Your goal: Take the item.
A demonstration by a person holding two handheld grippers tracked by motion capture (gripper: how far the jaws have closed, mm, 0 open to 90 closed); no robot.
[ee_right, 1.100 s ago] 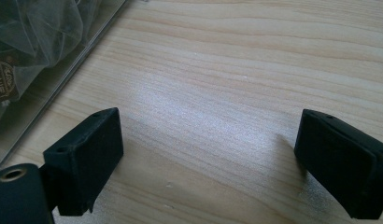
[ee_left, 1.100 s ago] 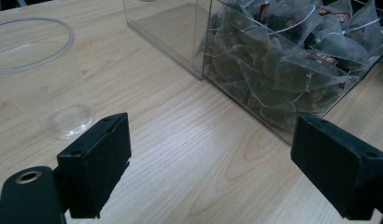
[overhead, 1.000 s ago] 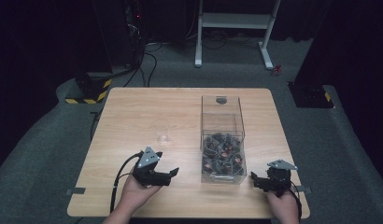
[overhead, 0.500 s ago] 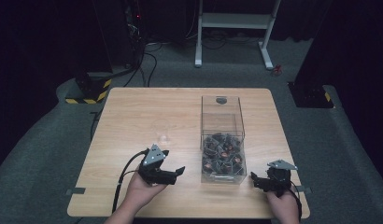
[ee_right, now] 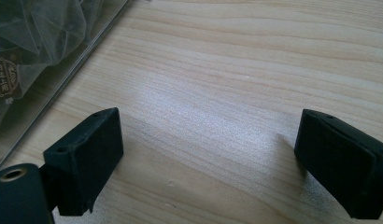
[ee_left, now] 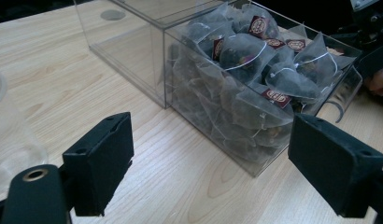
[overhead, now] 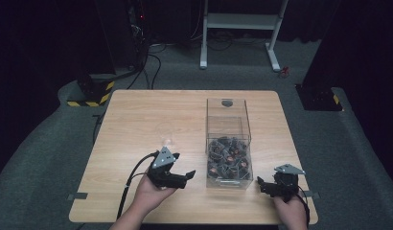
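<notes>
A clear plastic box (overhead: 228,143) stands on the wooden table (overhead: 151,120), its near half packed with mesh tea bags (ee_left: 255,70) that carry small red tags. My left gripper (overhead: 187,178) is open just left of the box's near end, jaws aimed at the box (ee_left: 189,56). A clear glass cup (overhead: 167,139) stands behind it, and its rim (ee_left: 7,135) shows at the left of the left gripper view. My right gripper (overhead: 260,184) is open near the table's front right corner, low over bare wood, with the box's corner (ee_right: 45,51) at its upper left.
The table's front edge lies close under both hands. A black cable (overhead: 130,184) trails from the left gripper off the front edge. Beyond the table are a white desk frame (overhead: 240,28), dark cabinets and a yellow-black striped base (overhead: 89,93) on grey carpet.
My left gripper has moved right toward the box and turned to face it. The right gripper has stayed put.
</notes>
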